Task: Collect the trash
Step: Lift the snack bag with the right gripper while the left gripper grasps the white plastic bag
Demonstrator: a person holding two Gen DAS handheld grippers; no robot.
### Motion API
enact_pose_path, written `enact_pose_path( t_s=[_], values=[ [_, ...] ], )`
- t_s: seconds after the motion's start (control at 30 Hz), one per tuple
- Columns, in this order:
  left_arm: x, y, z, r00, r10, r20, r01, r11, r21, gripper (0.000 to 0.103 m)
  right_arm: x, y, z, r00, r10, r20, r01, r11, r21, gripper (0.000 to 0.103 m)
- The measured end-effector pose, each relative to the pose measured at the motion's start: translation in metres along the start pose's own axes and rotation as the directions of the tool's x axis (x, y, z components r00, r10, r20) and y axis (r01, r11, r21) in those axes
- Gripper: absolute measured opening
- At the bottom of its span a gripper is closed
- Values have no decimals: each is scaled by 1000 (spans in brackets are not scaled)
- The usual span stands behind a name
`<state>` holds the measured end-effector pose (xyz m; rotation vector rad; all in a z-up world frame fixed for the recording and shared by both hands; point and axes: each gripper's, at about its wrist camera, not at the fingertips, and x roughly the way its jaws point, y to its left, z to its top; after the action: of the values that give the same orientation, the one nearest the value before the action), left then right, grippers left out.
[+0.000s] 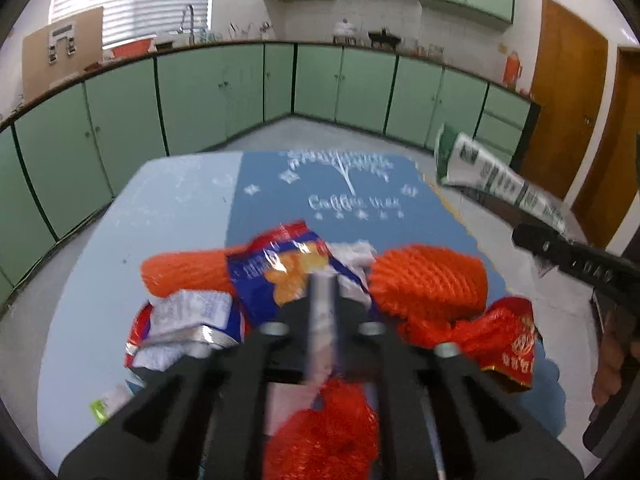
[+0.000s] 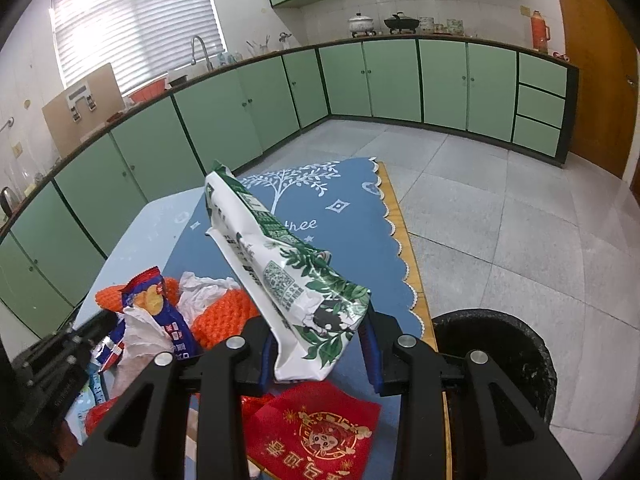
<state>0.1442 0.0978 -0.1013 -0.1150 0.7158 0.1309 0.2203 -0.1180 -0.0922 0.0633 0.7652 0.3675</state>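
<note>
Kitchen, mid-cleanup. Right claw (image 2: 318,350) clamps green-and-white wrapper (image 2: 280,264), lifted clear of blue-clothed surface (image 2: 352,240); black bin (image 2: 532,360) waits just right of surface edge. Step in hand: carrying wrapper to bin. Next, likely: swing right over rim, release. Left claw (image 1: 322,320) part-open over trash pile (image 1: 288,276); blur hides whether it grips anything.

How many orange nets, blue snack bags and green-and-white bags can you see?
orange foam nets: 2
blue snack bag: 1
green-and-white bag: 1
Total: 4
</note>
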Motion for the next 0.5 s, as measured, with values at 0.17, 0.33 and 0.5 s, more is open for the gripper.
enact_pose_path(
  t_s=[0.17,0.33,0.5],
  values=[
    [21,-15,-7,997,58,-42,-56,997,47,66,-1,-1,-5,1000,1,-11,-1,1000,5,35],
    [39,-12,-16,991,83,-104,-80,996,41,32,0,-6,-1,1000,-5,-14,5,1000,18,35],
    [27,-2,-15,996,70,-60,-70,998,1,5,-1,-5,1,1000,-7,-10,7,1000,18,35]
  ],
)
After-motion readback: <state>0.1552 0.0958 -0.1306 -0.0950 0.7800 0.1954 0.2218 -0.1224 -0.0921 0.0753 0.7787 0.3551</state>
